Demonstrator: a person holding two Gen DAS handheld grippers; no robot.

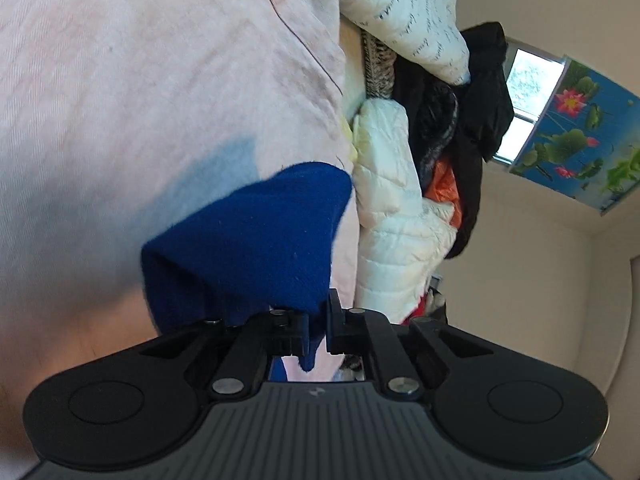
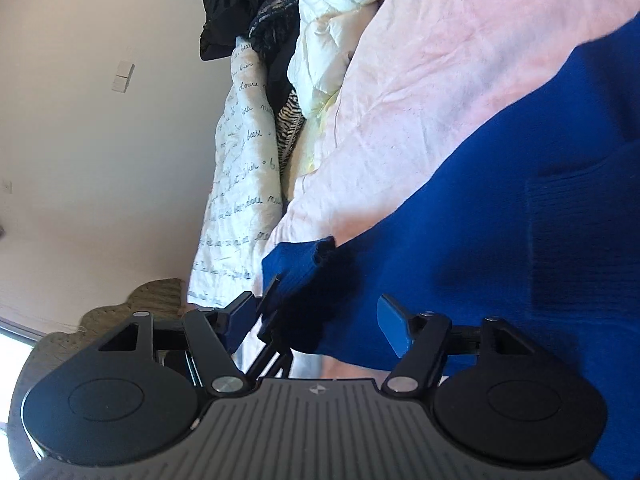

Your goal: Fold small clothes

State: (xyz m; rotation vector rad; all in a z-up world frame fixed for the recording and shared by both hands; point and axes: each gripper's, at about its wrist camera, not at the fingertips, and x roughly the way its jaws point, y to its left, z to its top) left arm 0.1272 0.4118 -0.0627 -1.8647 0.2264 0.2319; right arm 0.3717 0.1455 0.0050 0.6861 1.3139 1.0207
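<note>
A dark blue knitted garment [image 1: 256, 240] lies on a pink bedsheet [image 1: 140, 80]. In the left wrist view my left gripper [image 1: 318, 330] is shut on an edge of this blue garment, and the cloth bunches up just ahead of the jaws. In the right wrist view the same blue garment [image 2: 500, 220] fills the right side, with a ribbed cuff [image 2: 298, 262] at the left finger. My right gripper [image 2: 328, 316] is open, its fingers wide apart, with blue cloth lying between and over them.
The pink bedsheet [image 2: 440, 60] covers the bed. A heap of clothes lies along its edge: white quilted jackets [image 1: 392, 208], a script-printed white quilt [image 2: 240, 168] and black garments [image 1: 480, 120]. Beyond are cream walls, a window [image 1: 524, 92] and a lotus picture [image 1: 580, 136].
</note>
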